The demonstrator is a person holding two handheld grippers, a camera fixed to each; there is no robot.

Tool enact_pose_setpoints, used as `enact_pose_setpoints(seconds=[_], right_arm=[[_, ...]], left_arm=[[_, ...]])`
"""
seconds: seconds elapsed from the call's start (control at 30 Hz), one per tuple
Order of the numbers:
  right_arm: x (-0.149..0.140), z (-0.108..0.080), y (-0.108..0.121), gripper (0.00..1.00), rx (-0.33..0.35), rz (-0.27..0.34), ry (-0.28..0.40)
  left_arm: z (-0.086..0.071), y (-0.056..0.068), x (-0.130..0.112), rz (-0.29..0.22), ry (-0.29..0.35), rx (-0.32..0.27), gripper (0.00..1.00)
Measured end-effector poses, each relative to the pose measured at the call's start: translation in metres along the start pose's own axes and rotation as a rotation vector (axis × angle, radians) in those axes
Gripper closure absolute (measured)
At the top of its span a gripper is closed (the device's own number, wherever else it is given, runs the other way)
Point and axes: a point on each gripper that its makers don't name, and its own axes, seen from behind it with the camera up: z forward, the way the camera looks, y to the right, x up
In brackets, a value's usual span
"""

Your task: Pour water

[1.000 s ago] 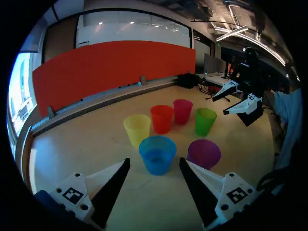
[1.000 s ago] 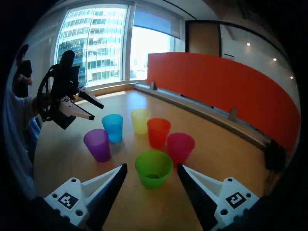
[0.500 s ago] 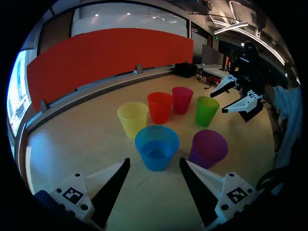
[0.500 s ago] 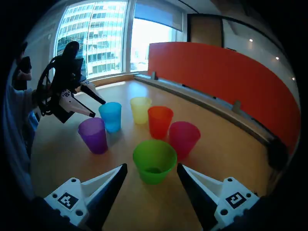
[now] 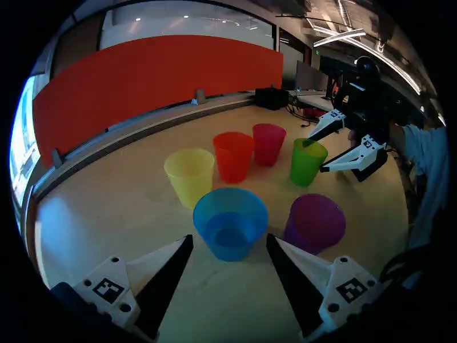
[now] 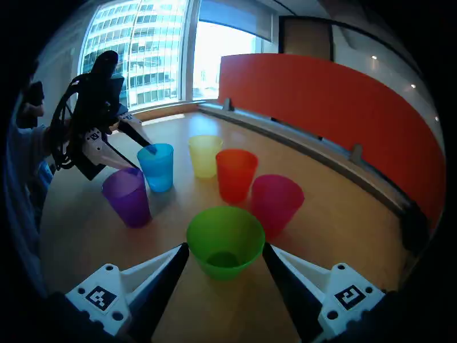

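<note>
Six plastic cups stand in a ring on the wooden table [image 5: 103, 211]. In the left gripper view my left gripper [image 5: 228, 237] is open, its fingers on either side of the near base of the blue cup [image 5: 230, 220], which holds some water. The purple cup [image 5: 316, 222] stands just to its right. In the right gripper view my right gripper [image 6: 224, 246] is open around the near side of the green cup [image 6: 225, 237]. The left gripper [image 6: 141, 159] shows there at the blue cup [image 6: 155, 166]. The right gripper [image 5: 317, 153] appears at the green cup [image 5: 307, 161].
Yellow [image 5: 189, 176], orange [image 5: 233, 156] and magenta [image 5: 268, 143] cups complete the ring. A long orange partition [image 5: 143, 74] runs along the table's far edge, with a black bag [image 5: 271, 98] at its end. Tall windows [image 6: 131, 51] lie beyond. A person's sleeve [image 5: 425, 154] is at the right.
Both grippers have moved forward toward the cups: the blue cup now sits between the left fingertips and the green cup between the right fingertips. Both have stayed open.
</note>
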Motion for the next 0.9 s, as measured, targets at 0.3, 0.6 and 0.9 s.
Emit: enact_pose_setpoints(seconds=[0.3, 0.6, 0.9], right_arm=[[0.002, 0.009, 0.002, 0.0, 0.005, 0.006, -0.001], [0.004, 0.012, 0.002, 0.0, 0.008, 0.005, 0.0], [0.005, 0.013, 0.001, 0.0, 0.009, 0.006, 0.001]], left_arm=[[0.013, 0.0, 0.008, -0.009, 0.006, -0.016, 0.04], [0.02, 0.0, 0.014, -0.007, 0.012, -0.015, 0.05], [0.022, 0.0, 0.013, -0.004, 0.016, -0.007, 0.13]])
